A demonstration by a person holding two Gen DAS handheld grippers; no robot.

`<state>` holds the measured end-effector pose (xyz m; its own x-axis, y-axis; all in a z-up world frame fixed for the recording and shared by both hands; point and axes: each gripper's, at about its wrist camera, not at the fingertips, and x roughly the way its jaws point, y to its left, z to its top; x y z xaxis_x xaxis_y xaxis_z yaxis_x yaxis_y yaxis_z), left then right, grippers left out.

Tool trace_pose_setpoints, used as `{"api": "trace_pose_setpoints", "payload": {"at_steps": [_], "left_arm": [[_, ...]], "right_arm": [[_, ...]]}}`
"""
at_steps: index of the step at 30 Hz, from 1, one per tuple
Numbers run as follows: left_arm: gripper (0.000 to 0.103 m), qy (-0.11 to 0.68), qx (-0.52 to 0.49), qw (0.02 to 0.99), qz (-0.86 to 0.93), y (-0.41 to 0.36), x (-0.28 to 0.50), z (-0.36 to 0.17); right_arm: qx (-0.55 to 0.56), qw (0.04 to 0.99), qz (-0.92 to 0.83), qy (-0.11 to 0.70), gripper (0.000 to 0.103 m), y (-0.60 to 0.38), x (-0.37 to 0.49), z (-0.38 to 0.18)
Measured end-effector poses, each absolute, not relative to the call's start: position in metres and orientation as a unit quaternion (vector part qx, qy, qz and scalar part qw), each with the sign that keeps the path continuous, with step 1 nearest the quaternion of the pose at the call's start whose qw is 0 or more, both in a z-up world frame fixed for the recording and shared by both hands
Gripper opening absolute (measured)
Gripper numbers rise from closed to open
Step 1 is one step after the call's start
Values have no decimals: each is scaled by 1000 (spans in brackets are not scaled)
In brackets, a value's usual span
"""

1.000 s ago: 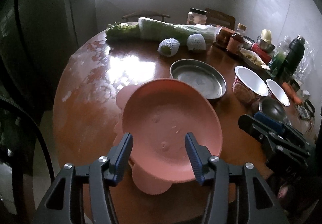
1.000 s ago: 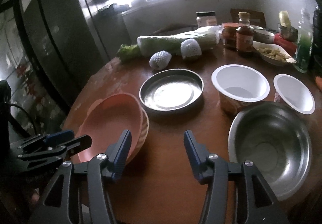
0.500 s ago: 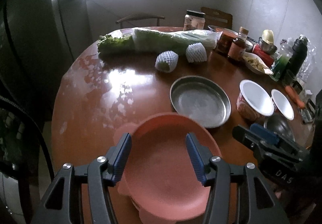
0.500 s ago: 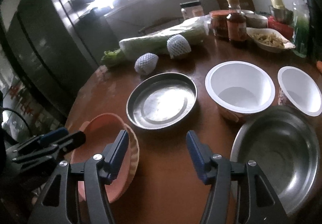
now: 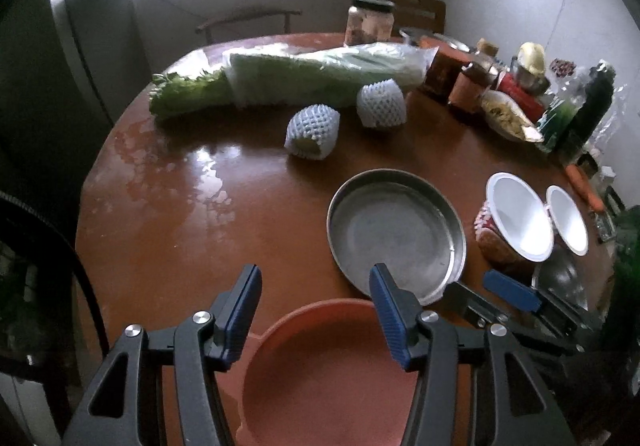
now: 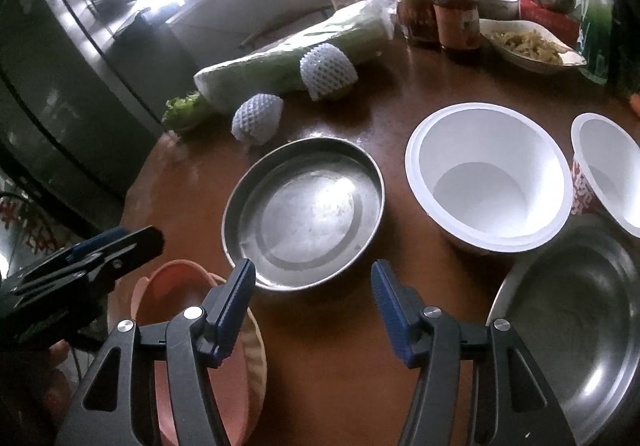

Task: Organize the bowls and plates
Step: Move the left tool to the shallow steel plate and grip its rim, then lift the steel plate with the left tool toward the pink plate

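A stack of pink plates (image 5: pixel 328 370) lies at the near table edge, below my open, empty left gripper (image 5: pixel 316 306); it also shows in the right wrist view (image 6: pixel 176 286). A shallow steel pan (image 5: pixel 394 234) (image 6: pixel 304 209) sits mid-table. My right gripper (image 6: pixel 312 302) is open and empty, just in front of the pan's near rim. Two white paper bowls (image 6: pixel 488 173) (image 6: pixel 608 173) stand to the right, with a steel bowl (image 6: pixel 572 326) in front of them. The right gripper also shows in the left wrist view (image 5: pixel 500 294).
A wrapped cabbage (image 5: pixel 304 81), two fruits in foam nets (image 5: pixel 312 131) (image 5: pixel 380 103), jars and bottles (image 6: pixel 456 21), and a dish of food (image 6: pixel 524 43) crowd the round wooden table's (image 5: pixel 180 226) far side. A dark fridge (image 6: pixel 60 93) stands left.
My left gripper has pulled back and risen, so the pink plates sit lower in its view. My right gripper has moved forward toward the steel pan.
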<state>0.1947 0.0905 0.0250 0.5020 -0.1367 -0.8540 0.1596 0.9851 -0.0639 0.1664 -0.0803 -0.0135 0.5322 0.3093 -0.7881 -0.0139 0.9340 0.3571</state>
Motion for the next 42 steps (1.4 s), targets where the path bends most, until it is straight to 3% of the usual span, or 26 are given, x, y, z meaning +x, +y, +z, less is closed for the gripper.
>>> {"api": "trace_pose_setpoints", "payload": {"at_steps": [19,22,27,34,42], "left_arm": [[56,550,4,828,-110,79,261,-20],[50,558,1,822,-116,77,267,-26],[28,568,-6,812,-131,74,272,-34],[27,569,-13,813,-125,75,273,-37],[27,530,-10,839,-122,85,258,-6]], "right_arm": [[178,823,73,534,62,-76,200,-43],[182,826,79,528,62,-77,202,-42],[167,835,75,518,56,-77,207,-43],[148,850,78,499,47,-74,209,-38],[154,863,92,473,45,-73,205,-21]]}}
